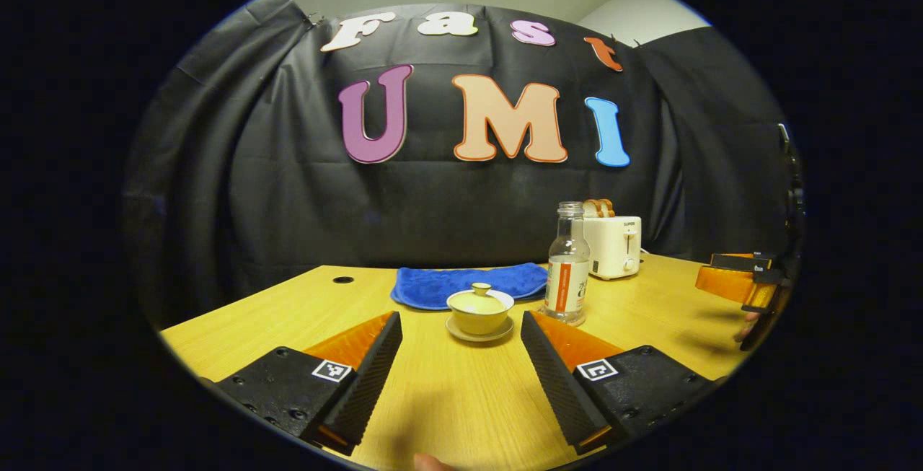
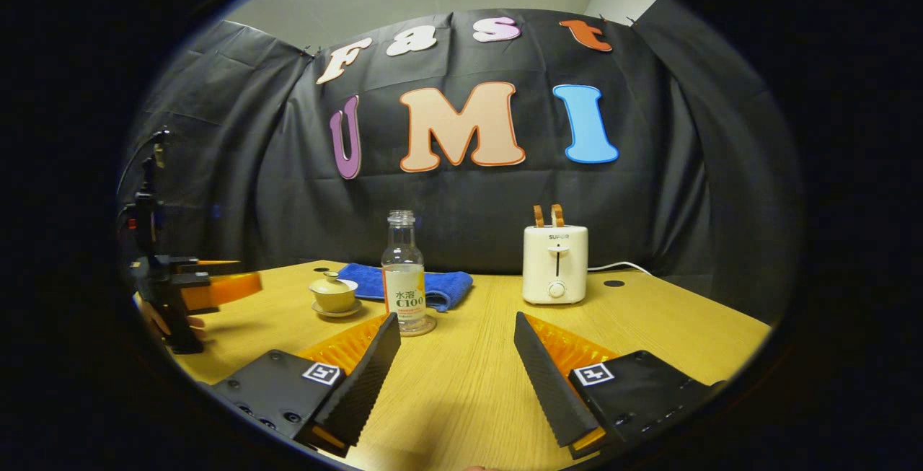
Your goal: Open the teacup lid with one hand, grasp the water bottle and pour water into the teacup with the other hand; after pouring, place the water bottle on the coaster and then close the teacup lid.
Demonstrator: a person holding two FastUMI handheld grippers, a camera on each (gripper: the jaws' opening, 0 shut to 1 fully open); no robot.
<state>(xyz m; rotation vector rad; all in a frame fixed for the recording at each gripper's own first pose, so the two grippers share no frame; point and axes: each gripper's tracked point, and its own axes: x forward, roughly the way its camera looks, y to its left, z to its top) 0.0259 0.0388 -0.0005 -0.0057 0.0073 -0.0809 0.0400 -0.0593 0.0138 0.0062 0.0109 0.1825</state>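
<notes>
A pale lidded teacup [image 1: 479, 310] stands on its saucer at the table's middle, lid on. Just right of it stands a clear, uncapped water bottle [image 1: 567, 269] with an orange-and-white label, upright on a small round coaster [image 1: 566, 319]. My left gripper [image 1: 460, 318] hovers open a short way in front of the cup, empty. In the right gripper view the bottle [image 2: 404, 276] is ahead and slightly left, with the teacup [image 2: 333, 294] further left. My right gripper [image 2: 456, 321] is open and empty, short of the bottle. Each gripper shows at the other's side: right gripper [image 1: 721, 280], left gripper [image 2: 238, 285].
A folded blue cloth [image 1: 469, 285] lies behind the cup. A white toaster [image 2: 555, 263] with bread in its slots stands at the back right, its cord trailing right. The wooden table [image 2: 469, 384] has cable holes near the back edge.
</notes>
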